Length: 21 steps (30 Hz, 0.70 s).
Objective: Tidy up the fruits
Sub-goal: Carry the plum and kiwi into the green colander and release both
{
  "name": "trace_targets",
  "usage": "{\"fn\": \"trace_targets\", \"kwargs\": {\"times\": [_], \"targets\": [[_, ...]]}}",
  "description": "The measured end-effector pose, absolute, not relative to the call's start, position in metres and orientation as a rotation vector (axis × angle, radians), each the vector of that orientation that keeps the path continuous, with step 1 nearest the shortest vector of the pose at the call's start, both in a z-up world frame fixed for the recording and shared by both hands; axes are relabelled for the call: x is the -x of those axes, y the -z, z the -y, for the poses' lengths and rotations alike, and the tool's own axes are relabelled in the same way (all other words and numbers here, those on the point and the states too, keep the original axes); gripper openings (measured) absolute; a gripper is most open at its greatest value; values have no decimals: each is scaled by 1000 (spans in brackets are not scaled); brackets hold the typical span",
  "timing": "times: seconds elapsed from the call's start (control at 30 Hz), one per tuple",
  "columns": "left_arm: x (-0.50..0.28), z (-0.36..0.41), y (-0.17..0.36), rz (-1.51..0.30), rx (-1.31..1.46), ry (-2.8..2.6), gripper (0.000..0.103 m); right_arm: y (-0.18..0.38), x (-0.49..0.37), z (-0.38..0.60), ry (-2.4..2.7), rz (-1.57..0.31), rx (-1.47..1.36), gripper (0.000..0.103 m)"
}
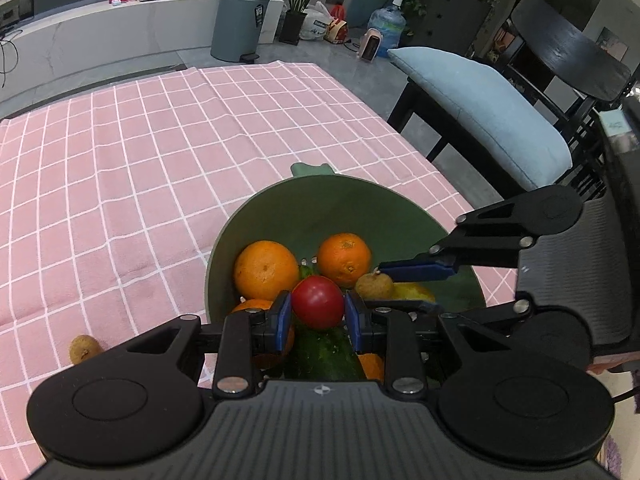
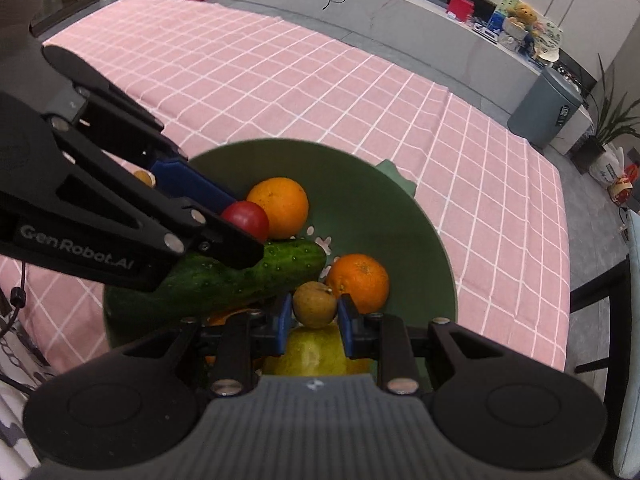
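Left gripper jaws clamp the tomato over the green bowl; right gripper pinches a small brown fruit. Only left cam shows a potato on the counter.

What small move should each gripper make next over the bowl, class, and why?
Probably lift both straight up. The left gripper is closed on the tomato and the right gripper on the small brown fruit, both still low in the green bowl among the oranges and the cucumber.
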<state>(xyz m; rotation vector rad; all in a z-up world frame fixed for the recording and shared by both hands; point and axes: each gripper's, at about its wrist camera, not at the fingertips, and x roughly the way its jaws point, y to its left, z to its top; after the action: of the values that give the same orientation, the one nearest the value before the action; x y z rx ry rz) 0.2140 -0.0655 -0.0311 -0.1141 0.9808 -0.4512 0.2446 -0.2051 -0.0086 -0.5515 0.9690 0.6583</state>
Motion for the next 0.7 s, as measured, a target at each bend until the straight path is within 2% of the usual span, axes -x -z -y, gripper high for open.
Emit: {"fn": "trace_targets", "kwargs": {"times": [0.6,0.7], "targets": [[-225,73,43,-986,117,464,32,28,-252,199,-672,-990,569,22],[-225,70,43,-986,126,459,37,27,-252,201,-676,-989,564,22]]}}
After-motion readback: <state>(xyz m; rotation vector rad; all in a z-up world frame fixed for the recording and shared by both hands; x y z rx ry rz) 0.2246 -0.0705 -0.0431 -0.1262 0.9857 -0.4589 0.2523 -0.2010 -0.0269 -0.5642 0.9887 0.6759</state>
